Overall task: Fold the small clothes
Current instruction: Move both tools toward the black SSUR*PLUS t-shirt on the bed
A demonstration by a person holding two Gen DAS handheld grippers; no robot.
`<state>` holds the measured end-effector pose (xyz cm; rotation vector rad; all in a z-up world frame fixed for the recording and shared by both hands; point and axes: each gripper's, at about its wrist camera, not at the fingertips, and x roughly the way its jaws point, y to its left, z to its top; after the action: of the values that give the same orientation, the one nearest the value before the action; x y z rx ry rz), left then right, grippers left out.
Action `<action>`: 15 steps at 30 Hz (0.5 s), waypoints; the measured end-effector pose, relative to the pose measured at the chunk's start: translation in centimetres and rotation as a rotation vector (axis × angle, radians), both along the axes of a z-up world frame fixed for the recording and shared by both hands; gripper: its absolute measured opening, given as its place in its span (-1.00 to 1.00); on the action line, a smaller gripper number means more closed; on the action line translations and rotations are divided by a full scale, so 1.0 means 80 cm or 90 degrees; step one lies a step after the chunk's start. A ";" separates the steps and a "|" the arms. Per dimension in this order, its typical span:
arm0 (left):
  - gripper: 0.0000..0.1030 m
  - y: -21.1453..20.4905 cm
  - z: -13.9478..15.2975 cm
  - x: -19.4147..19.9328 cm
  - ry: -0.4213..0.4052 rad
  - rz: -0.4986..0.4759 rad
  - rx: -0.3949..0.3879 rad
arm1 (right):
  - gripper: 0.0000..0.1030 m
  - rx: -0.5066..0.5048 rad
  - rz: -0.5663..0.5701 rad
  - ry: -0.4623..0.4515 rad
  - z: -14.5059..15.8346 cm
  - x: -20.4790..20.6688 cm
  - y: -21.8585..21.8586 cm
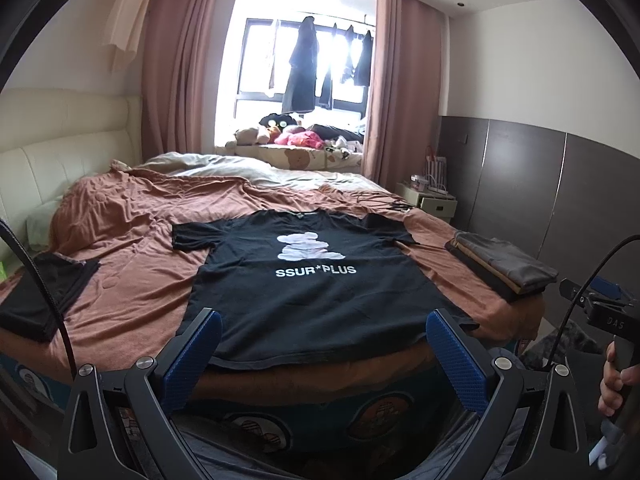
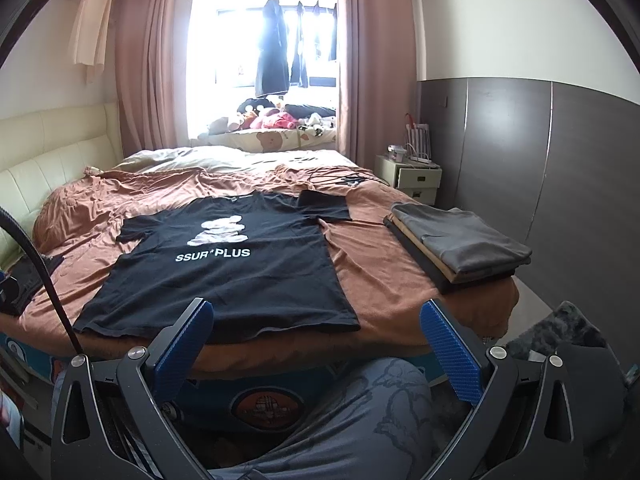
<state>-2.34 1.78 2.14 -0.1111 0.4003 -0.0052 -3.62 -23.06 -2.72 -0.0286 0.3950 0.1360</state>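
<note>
A black T-shirt [image 1: 316, 292] [image 2: 224, 276] with a white bear print and "SSUR*PLUS" lettering lies spread flat, face up, on the rust-brown bed sheet [image 1: 132, 240] [image 2: 372, 264], hem toward me. My left gripper [image 1: 322, 322] hovers open just short of the hem, blue pads wide apart, nothing between them. My right gripper [image 2: 316, 312] is also open and empty, held off the bed's near edge by the shirt's right hem corner. In the left wrist view the right gripper's body [image 1: 600, 308] shows at the far right, held by a hand [image 1: 614, 380].
A stack of folded grey, tan and black clothes [image 1: 500, 264] [image 2: 456, 240] sits on the bed's right edge. A dark folded garment [image 1: 40, 296] lies at the left edge. Black cables [image 2: 340, 178] trail at the far side. A bedside cabinet [image 2: 412, 176] stands by the wall.
</note>
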 end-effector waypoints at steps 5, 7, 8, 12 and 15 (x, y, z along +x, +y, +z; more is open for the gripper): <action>0.99 0.006 0.003 -0.005 -0.003 0.008 -0.002 | 1.00 0.002 0.000 -0.007 -0.002 -0.004 -0.003; 0.99 0.009 0.003 -0.007 -0.004 0.013 -0.003 | 1.00 0.004 0.002 -0.008 -0.002 -0.006 -0.002; 0.99 0.011 0.003 -0.009 -0.005 0.015 -0.004 | 1.00 0.004 0.004 -0.009 -0.002 -0.007 -0.002; 0.99 0.014 0.004 -0.013 -0.006 0.017 -0.002 | 1.00 0.008 0.007 -0.015 0.000 -0.011 -0.005; 0.99 0.013 0.003 -0.018 -0.005 0.016 -0.003 | 1.00 0.010 0.008 -0.016 -0.002 -0.016 -0.007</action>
<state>-3.78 2.85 2.38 -0.1200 0.3915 0.0179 -4.87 -23.62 -2.86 -0.0175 0.3690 0.1513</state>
